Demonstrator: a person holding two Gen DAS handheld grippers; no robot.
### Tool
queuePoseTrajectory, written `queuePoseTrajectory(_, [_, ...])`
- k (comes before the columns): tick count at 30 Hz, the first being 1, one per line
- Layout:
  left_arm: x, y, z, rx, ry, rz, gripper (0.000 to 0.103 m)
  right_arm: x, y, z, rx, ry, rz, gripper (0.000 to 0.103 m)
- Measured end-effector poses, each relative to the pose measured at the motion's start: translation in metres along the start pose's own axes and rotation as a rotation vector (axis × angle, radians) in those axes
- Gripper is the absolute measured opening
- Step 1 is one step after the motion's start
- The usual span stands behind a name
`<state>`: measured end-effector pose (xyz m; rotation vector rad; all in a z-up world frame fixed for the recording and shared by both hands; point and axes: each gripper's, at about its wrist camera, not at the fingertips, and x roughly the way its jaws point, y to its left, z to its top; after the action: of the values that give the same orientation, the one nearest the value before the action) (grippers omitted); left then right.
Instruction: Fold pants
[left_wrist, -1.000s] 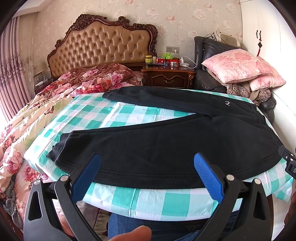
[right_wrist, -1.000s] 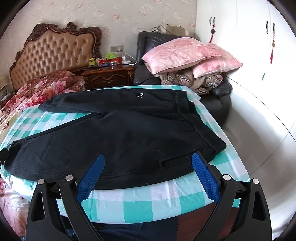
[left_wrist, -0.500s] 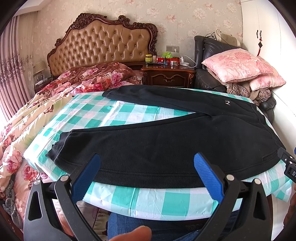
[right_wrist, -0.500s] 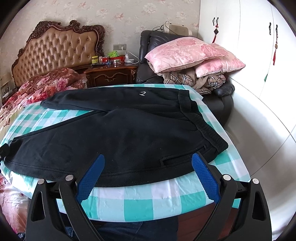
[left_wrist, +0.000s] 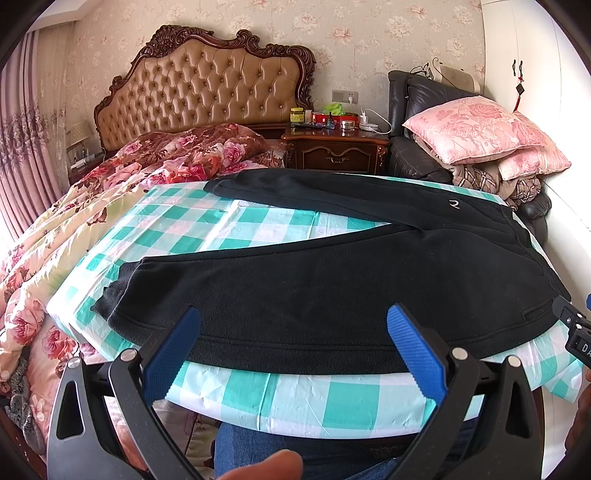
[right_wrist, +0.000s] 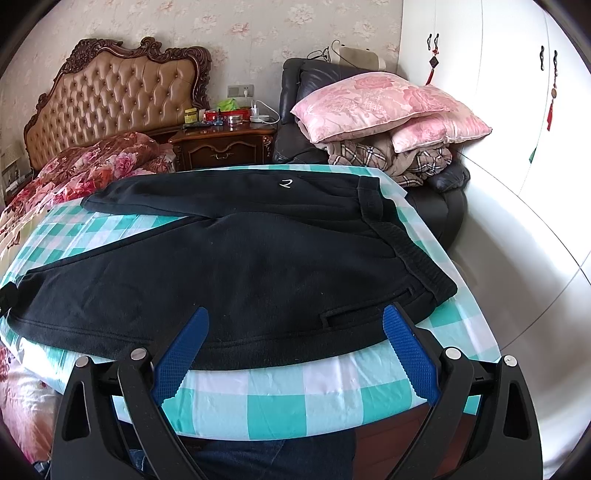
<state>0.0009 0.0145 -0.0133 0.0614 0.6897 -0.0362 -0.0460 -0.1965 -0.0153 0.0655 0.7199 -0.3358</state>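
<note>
My left claw (left_wrist: 293, 328) hangs wide open w/ nothing in it, over the near leg of the black fleece pants (left_wrist: 332, 280). My right claw (right_wrist: 295, 328) is spread just as wide, also empty, near the waistband end by the pocket slit. The pants lie flat on the teal-and-white checked tabletop (right_wrist: 280, 391), legs splayed in a V, waistband to my right. I judge no fold made yet. Both claws sit along the near hem, prob. to pinch it and carry that leg over the far one.

Matt fleecy black pants (left_wrist: 332, 280) lie on a smooth checked cloth (left_wrist: 295, 391).
</note>
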Motion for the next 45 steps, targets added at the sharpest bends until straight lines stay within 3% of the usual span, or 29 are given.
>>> queuePoseTrajectory(12, [0.005,0.0,-0.009,-0.006,0.017,-0.005,0.101,0.008,-0.008,0.0,0.03,0.028,0.012,0.092])
queuePoseTrajectory(16, [0.013,0.003,-0.012,-0.025,0.046,-0.033,0.101,0.021,-0.026,0.005,0.093,0.068,0.068,0.092])
queuePoseTrajectory(20, [0.024,0.007,-0.012,-0.05,0.075,-0.096,0.101,0.045,-0.061,0.032,0.161,0.081,0.11,0.092])
queuePoseTrajectory(24, [0.032,0.011,-0.014,-0.072,0.104,-0.155,0.101,0.087,-0.096,0.079,0.153,0.105,0.103,0.092])
queuePoseTrajectory(28, [0.046,0.012,-0.014,-0.087,0.138,-0.187,0.101,0.164,-0.148,0.142,0.197,0.189,0.098,0.092])
queuePoseTrajectory(30, [0.058,0.013,-0.016,-0.092,0.17,-0.192,0.101,0.202,-0.164,0.17,0.176,0.218,0.059,0.092])
queuePoseTrajectory(32, [0.068,0.014,-0.017,-0.095,0.192,-0.189,0.101,0.245,-0.174,0.195,0.144,0.258,0.08,0.092])
queuePoseTrajectory(38, [0.101,0.024,-0.013,-0.115,0.249,-0.174,0.101,0.341,-0.18,0.221,0.082,0.372,0.12,0.092])
queuePoseTrajectory(43, [0.119,0.043,-0.003,-0.141,0.261,-0.127,0.101,0.386,-0.179,0.224,0.04,0.439,0.131,0.092])
queuePoseTrajectory(45, [0.126,0.051,0.002,-0.156,0.267,-0.105,0.101,0.397,-0.177,0.222,0.022,0.458,0.131,0.083])
